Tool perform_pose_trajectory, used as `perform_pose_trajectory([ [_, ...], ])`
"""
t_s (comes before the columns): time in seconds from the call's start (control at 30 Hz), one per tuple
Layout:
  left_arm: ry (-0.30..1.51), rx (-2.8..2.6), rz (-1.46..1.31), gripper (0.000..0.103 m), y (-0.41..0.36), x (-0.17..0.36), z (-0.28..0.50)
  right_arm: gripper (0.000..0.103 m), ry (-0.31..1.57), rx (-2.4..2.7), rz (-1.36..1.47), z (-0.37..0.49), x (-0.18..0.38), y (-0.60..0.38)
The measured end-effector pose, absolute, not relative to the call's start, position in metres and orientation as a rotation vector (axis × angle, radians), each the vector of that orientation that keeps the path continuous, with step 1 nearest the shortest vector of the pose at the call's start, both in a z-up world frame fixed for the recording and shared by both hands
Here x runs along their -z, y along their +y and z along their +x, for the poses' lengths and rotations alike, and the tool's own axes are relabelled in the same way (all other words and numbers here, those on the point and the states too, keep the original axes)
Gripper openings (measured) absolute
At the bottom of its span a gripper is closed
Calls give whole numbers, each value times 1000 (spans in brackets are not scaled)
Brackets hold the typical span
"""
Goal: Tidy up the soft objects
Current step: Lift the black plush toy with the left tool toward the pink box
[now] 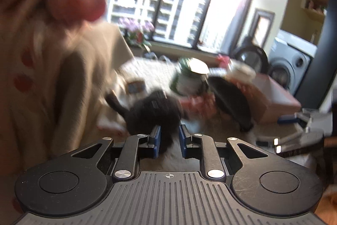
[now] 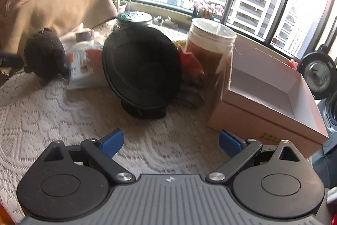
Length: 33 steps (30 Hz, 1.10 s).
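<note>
Lace tablecloth [image 2: 42, 111] beneath us: our left gripper [image 1: 169, 139] pinches the black plush toy [image 1: 153, 113] at twelve o'clock; our right gripper [image 2: 170, 143], spread, is empty.

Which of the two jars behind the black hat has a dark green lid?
The left jar, standing behind the black hat, has the dark green lid. The right jar, next to the pink box, has a clear lid and brown contents.

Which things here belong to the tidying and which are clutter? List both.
Job: plush, hat, probably the open box.
Lying about: green-lid jar, brown jar, packet, speaker, flowers.
</note>
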<state>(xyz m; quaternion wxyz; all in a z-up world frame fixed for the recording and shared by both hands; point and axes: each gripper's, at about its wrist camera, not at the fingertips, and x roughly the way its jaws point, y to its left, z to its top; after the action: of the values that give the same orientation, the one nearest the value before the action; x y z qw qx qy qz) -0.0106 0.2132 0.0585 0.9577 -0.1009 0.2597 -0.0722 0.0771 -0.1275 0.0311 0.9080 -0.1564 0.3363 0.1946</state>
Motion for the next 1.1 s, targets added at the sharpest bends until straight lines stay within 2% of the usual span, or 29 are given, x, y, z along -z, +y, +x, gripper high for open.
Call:
perform_pose_trajectory([
  [0.13, 465, 120, -264, 21, 224, -82, 8, 98, 688, -424, -304, 80, -27, -126],
  [0.33, 632, 52, -243, 27, 225, -73, 67, 98, 686, -422, -282, 79, -27, -129],
  [0.37, 632, 69, -241, 34, 223, -70, 67, 98, 678, -418, -278, 78, -28, -132],
  [0.47, 677, 165, -229, 41, 210, -70, 56, 98, 658, -406, -273, 76, -31, -140],
  [0.6, 702, 195, -55, 41, 178, -71, 20, 98, 652, -406, -270, 76, -31, -143],
  [0.7, 714, 133, -32, 45, 176, -67, 8, 98, 655, -411, -264, 77, -30, -143],
  [0.73, 713, 118, -47, 49, 179, -67, 8, 98, 657, -412, -263, 77, -30, -142],
  [0.8, 732, 96, -106, 67, 187, -64, 13, 98, 658, -413, -266, 75, -29, -142],
  [0.87, 782, 86, -171, 93, 193, -52, 23, 98, 655, -414, -267, 72, -30, -144],
  [0.93, 811, 90, -241, 98, 195, -39, 30, 98, 650, -410, -267, 71, -31, -145],
  [1.1, 751, 99, -302, 97, 187, -34, 34, 98, 656, -400, -263, 72, -28, -149],
])
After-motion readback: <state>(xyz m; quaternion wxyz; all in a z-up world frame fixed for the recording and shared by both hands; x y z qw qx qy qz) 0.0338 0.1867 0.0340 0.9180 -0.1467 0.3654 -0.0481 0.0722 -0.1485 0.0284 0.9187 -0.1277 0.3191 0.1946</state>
